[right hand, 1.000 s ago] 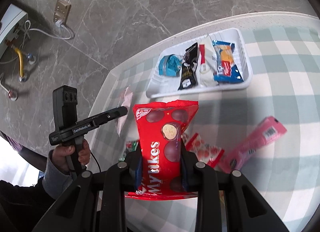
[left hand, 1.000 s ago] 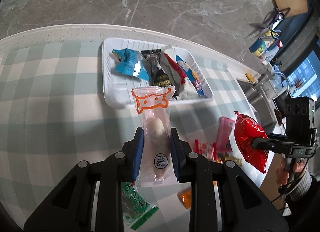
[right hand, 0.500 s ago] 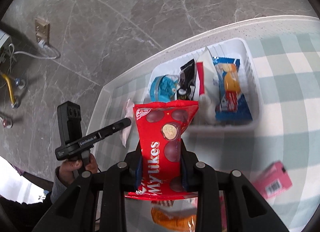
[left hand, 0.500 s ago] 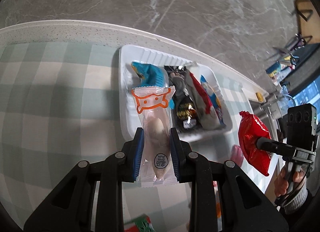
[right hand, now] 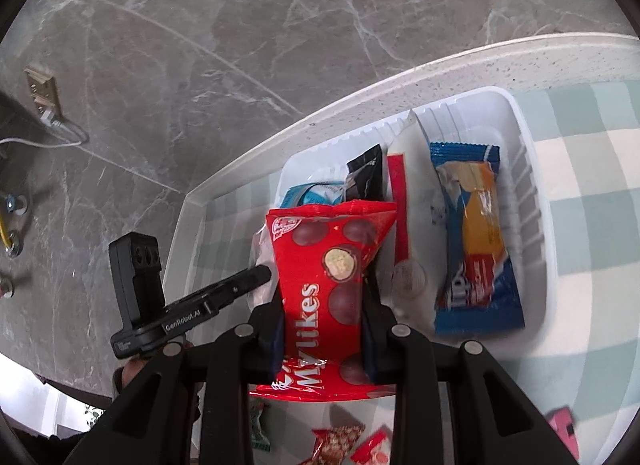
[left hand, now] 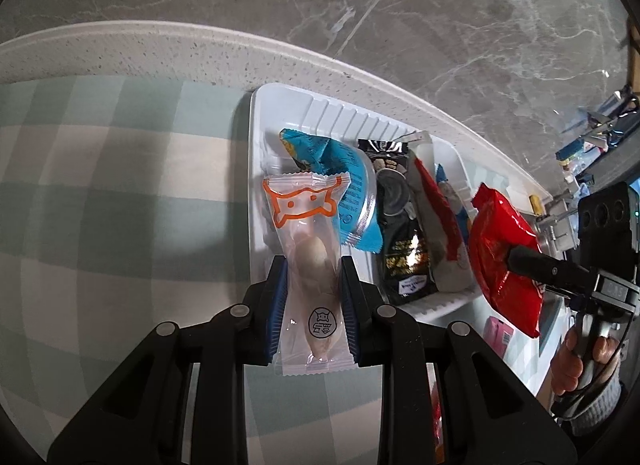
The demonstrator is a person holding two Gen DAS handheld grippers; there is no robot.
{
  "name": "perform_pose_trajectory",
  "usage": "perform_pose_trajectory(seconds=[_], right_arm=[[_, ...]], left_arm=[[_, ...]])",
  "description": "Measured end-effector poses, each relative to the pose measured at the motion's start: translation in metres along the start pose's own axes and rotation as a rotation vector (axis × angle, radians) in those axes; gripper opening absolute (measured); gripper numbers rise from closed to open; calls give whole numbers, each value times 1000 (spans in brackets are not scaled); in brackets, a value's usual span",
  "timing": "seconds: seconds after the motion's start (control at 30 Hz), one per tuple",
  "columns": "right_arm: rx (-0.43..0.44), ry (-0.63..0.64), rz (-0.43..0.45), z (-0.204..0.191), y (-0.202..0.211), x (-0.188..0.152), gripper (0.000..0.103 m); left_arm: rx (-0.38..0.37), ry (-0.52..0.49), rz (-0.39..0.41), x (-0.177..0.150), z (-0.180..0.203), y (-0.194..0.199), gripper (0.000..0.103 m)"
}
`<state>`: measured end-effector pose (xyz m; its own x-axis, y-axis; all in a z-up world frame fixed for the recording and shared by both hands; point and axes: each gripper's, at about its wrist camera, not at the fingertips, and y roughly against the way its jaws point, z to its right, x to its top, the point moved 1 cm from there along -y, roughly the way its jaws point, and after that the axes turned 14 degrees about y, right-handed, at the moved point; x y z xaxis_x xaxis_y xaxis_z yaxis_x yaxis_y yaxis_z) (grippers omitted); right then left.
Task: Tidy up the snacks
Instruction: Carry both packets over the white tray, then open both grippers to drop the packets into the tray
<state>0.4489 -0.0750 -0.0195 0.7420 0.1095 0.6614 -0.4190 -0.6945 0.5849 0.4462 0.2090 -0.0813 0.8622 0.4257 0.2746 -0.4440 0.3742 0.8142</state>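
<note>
My left gripper [left hand: 313, 297] is shut on a clear snack packet with an orange cat outline [left hand: 310, 261], held over the near left corner of the white tray [left hand: 256, 169]. My right gripper [right hand: 325, 305] is shut on a red Mylikes chocolate bag [right hand: 326, 285], held above the tray's [right hand: 532, 193] left half. The tray holds a blue packet [left hand: 340, 185], a black packet [left hand: 400, 233], a white and red packet [right hand: 404, 209] and a blue and orange bar [right hand: 478, 241]. In the left wrist view the red bag [left hand: 504, 257] hangs at the tray's right end.
The tray sits at the far edge of a table with a green and white checked cloth [left hand: 100, 169]. Loose snacks lie near the front: a pink packet [right hand: 564, 433] and red wrapped sweets [right hand: 340, 445]. Grey marble floor [right hand: 240, 25] lies beyond the table's rim.
Both grippers have carried their packets across the table towards the tray and now hang over it. The left one has also sunk a little. Both grips are unchanged.
</note>
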Motion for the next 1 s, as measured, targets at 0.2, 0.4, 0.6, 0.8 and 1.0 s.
perform_pose_trajectory(seconds=[0.2,0.4,0.6,0.8,1.0], right_arm=[[4,-33,-10,13,-14,9,32],[-26,-37,-17,19,-27,17,32],[-88,-10,-23,19,-32,22,37],[-161,80,-25,7,-28,23,41],[-195,139,6,-5,-12,22,49]], left_arm=[[1,4,-3,7,3,-16,23],[13,-22,6,14,12,-27,24],[51,-78,14,14,24,-37,24],[68,-145,31,5,35,-34,49],[76,-196,60,-2,40,-14,56]])
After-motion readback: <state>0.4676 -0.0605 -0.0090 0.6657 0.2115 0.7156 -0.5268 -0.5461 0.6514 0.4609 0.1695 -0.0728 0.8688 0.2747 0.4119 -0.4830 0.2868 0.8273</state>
